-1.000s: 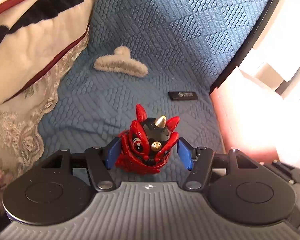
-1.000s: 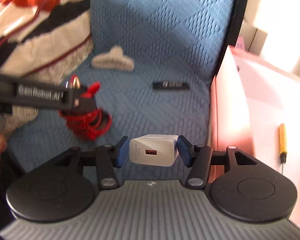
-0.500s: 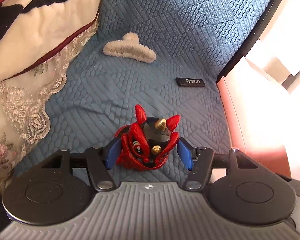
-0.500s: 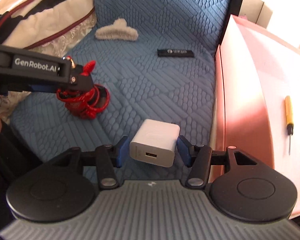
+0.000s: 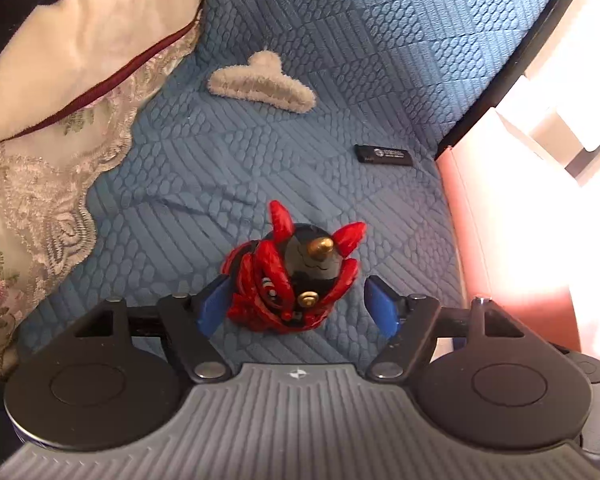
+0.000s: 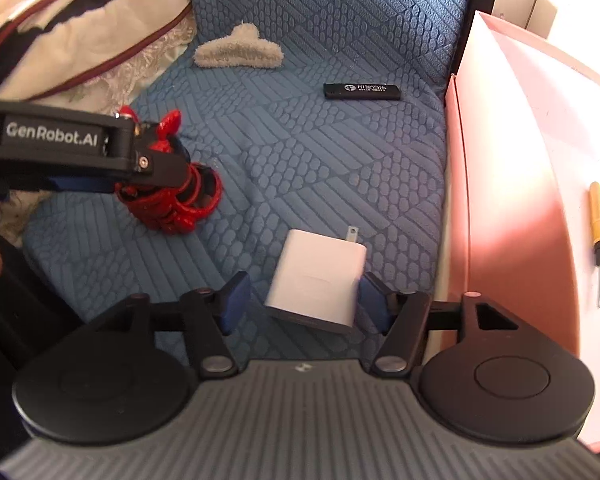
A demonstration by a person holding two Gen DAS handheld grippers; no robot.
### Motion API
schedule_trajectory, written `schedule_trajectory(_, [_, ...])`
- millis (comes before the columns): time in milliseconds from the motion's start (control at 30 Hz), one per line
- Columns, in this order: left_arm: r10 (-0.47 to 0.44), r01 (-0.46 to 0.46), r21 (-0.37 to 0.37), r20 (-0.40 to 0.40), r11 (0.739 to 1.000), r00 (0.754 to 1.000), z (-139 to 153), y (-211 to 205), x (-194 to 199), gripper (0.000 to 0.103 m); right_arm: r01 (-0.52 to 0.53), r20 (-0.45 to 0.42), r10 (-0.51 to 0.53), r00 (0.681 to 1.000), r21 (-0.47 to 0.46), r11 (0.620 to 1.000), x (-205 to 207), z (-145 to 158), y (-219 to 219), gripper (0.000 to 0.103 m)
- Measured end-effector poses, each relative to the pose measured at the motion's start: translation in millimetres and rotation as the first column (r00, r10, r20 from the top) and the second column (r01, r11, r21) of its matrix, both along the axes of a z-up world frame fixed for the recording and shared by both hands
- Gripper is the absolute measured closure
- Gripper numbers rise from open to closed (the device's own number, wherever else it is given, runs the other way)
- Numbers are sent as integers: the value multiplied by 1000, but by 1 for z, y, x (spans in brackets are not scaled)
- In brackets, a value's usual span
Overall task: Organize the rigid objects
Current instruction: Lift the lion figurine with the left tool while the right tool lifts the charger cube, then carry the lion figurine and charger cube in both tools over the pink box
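Observation:
A red and black horned toy figure (image 5: 296, 280) stands on the blue quilted cushion (image 5: 340, 60). My left gripper (image 5: 298, 306) is open around it, a gap at the right pad. The toy also shows in the right wrist view (image 6: 172, 200), partly behind the left gripper's arm (image 6: 60, 148). A white USB charger (image 6: 316, 282) lies on the cushion between the pads of my right gripper (image 6: 304, 302), which is open; the charger sits near the right pad with a gap at the left.
A fuzzy beige hair claw (image 5: 262, 84) and a black USB stick (image 5: 384, 155) lie farther back on the cushion. A pink surface (image 6: 540, 160) on the right carries a yellow-handled screwdriver (image 6: 598, 220). A lace-trimmed blanket (image 5: 60, 80) is piled at the left.
Both grippers lowered to the cushion and opened. The toy and the charger, held before, now rest on the cushion between the spread pads.

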State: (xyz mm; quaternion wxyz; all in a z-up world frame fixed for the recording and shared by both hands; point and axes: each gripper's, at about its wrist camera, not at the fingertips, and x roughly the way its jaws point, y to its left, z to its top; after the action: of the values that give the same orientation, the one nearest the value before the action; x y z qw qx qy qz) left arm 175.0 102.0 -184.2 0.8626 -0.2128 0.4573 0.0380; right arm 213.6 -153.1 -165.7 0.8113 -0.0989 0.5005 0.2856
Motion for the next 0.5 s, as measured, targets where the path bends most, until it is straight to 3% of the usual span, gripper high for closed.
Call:
schedule_trajectory(167, [-9,9,1,10,1000,1000,1,-3,0,26,31,3,-31,1000,-6,1000,4,-2,0,40])
schedule_trajectory(233, [-6,6,-1,13,1000,1000,2,-3,0,26,37,1,-37,999,-9,999,6,-4,-1,47])
schedule_trajectory(333, [0,0,-2,18,1000,1000,2,-1,0,26,41,-1,-41,999,-5,999,9,-6,0,48])
schedule_trajectory(500, [6,-6,-1,30,1000,1000,5,0,-2,26,13,50,-12,999,-25,1000,6,-4,6,49])
